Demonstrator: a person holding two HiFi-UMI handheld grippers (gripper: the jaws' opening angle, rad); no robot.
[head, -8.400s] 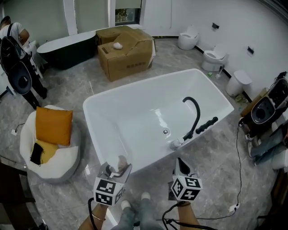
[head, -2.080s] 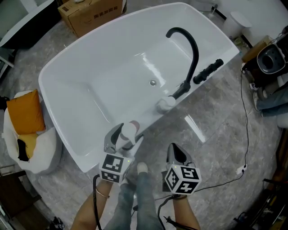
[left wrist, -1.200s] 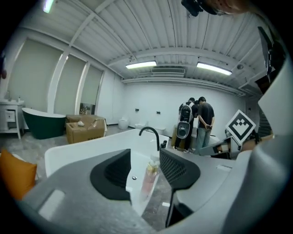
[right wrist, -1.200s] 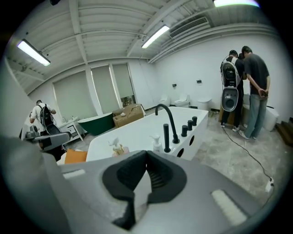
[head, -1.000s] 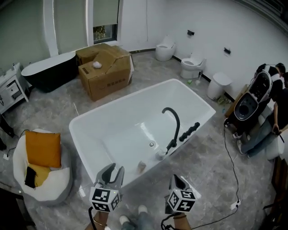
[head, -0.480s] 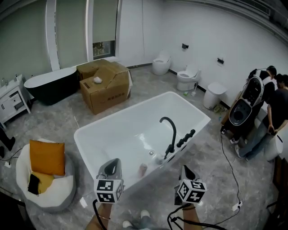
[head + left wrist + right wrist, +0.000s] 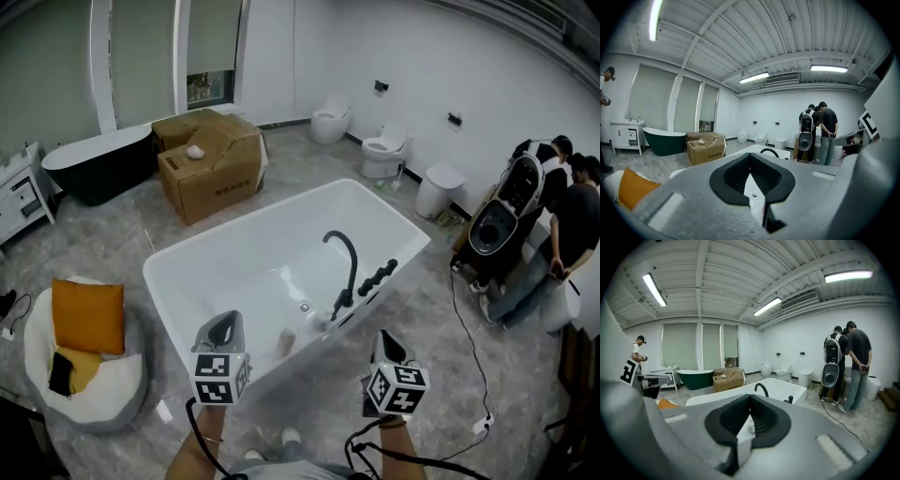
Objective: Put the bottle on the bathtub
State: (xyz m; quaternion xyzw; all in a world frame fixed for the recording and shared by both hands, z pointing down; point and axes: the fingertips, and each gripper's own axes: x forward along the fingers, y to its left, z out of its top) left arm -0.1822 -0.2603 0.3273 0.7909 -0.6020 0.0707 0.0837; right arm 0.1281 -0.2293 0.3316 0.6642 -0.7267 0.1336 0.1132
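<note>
- Two grippers hung just outside the near rim of the bathtub (image 7: 253,230), both clenched on nothing: the left gripper (image 7: 220,328) had its jaws together with no thing between them, and the right gripper (image 7: 384,345) looked the same in its own view
- The bottle (image 7: 287,339) sat on the near rim of the bathtub, between the two grippers and just beside the base of the black faucet (image 7: 345,267); it was too small in the head view to say whether it stood square or leaned, so I judged the placing done but not proven
- Main risk: the rim was narrow, falling to the basin on one side and to the floor (image 7: 328,412) on the other; a nudge from either gripper passing near could have tipped the bottle into the tub or off it
- Second risk: the faucet's arch and the row of black handles (image 7: 378,277) further along the same rim, which a swing across the tub could have caught
- Open room: the grey floor on the near side of the bathtub lay free for backing away; a cable (image 7: 469,347) trailed off the tub's right end, and a cardboard box (image 7: 211,164) stood beyond its far side, well apart
</note>
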